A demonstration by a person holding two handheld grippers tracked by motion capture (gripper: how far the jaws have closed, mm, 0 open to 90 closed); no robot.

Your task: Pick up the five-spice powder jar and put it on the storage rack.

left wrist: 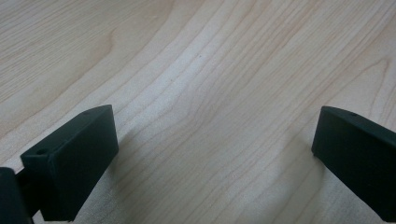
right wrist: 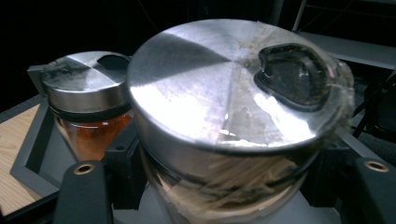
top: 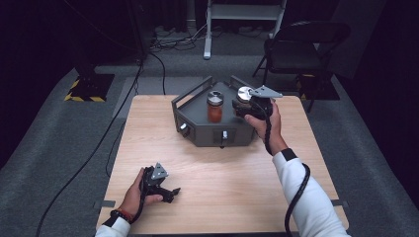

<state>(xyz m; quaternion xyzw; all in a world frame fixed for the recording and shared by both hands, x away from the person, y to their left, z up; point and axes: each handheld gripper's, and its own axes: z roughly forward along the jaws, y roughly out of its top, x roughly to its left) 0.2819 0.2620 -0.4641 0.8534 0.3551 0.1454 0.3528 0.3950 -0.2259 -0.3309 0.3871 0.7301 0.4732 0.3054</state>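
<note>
Reaching forward over the far right of the worktop (top: 212, 168), the person's right arm is stretching out with the wrist bent inward, bringing the right gripper (top: 247, 106) to a steel-lidded jar (right wrist: 224, 121) on the dark grey tray (top: 197, 133). In the right gripper view its jaws are standing apart on either side of that jar's glass body, which is holding pale sticks; whether they are touching the glass is hard to tell. A second jar (top: 215, 107) with reddish contents is sitting just beside it in the tray. Near the front left edge, the left hand (top: 136, 195) is resting low on the wood, holding the left gripper (top: 168, 192) with jaws spread wide over bare worktop.
</note>
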